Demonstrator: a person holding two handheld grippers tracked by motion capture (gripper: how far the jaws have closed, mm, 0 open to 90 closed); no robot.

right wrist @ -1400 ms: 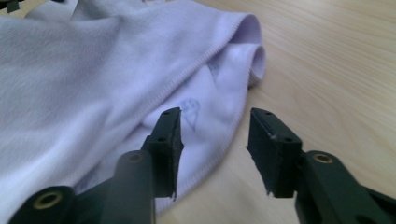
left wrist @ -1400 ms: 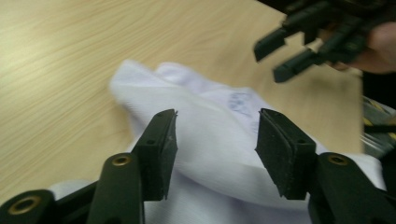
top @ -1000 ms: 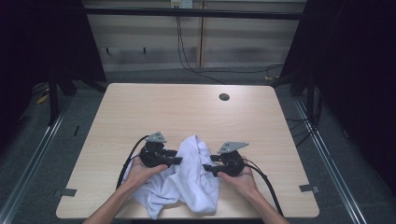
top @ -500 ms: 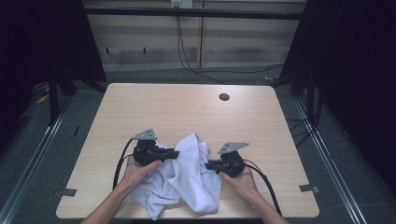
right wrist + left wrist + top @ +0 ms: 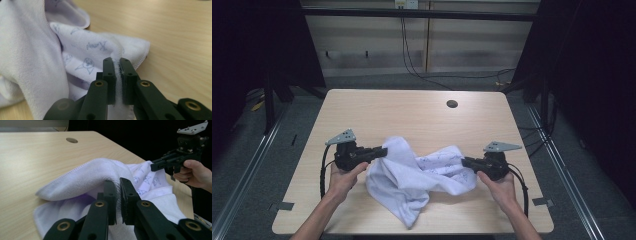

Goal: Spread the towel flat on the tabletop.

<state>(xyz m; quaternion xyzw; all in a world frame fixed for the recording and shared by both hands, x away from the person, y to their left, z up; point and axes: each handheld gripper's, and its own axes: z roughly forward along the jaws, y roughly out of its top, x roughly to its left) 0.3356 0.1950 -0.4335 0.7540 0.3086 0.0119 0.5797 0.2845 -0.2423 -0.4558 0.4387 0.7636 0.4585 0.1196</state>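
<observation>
A white towel (image 5: 412,175) with faint blue prints lies bunched at the front of the wooden table (image 5: 412,115), its upper part pulled out sideways between the two grippers. My left gripper (image 5: 384,150) pinches the towel's left edge. Its jaws have just been closing, and the left gripper view shows a fold of towel (image 5: 82,178) between the left gripper's (image 5: 118,181) jaws. My right gripper (image 5: 463,161) holds the right end; its jaws have also just been closing. In the right gripper view the towel (image 5: 82,47) is clamped in the right gripper (image 5: 117,61). The right gripper (image 5: 153,166) also appears far off.
A round cable hole (image 5: 452,104) sits at the table's back right. Bare wood stretches behind the towel. The towel's lower part hangs close to the front edge (image 5: 412,231). Dark frames and floor rails surround the table.
Both grippers have closed on the towel and moved apart, the left one leftward and the right one rightward, lifting slightly. The towel went from a bunched heap to stretched between them.
</observation>
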